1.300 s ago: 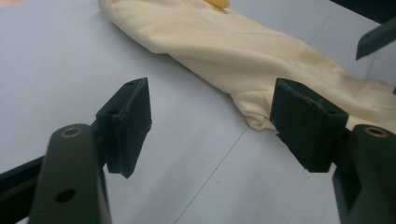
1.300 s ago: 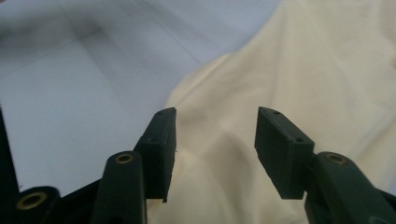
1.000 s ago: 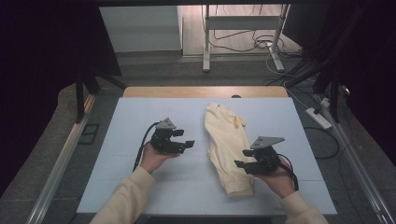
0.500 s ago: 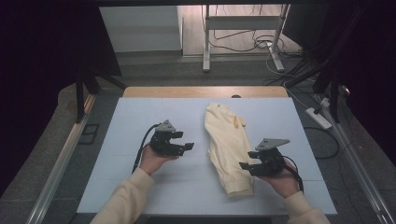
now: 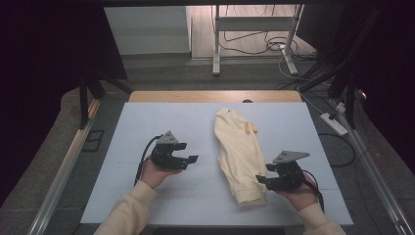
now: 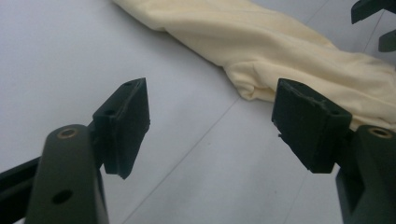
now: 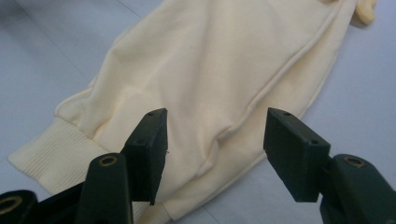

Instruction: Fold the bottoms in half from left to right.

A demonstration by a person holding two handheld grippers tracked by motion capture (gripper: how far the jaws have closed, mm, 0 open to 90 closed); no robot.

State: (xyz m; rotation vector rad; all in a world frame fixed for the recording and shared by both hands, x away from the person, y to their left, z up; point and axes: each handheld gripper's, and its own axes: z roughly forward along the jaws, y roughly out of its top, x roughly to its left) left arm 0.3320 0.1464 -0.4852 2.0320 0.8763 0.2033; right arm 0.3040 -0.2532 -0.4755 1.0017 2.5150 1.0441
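Left half of table (image 5: 127, 147): bare, open passage.
Centre-right: garment (image 5: 240, 152) lies from far edge toward near edge, flat obstacle.
Right edge strip: bare beside garment.

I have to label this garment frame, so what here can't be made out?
- Cream garment: folded, so its type stays unclear in the high view.
- Its far end: cut by the top edge in the right gripper view.
- Right claw: whether it touches the fabric, too small in the high view.
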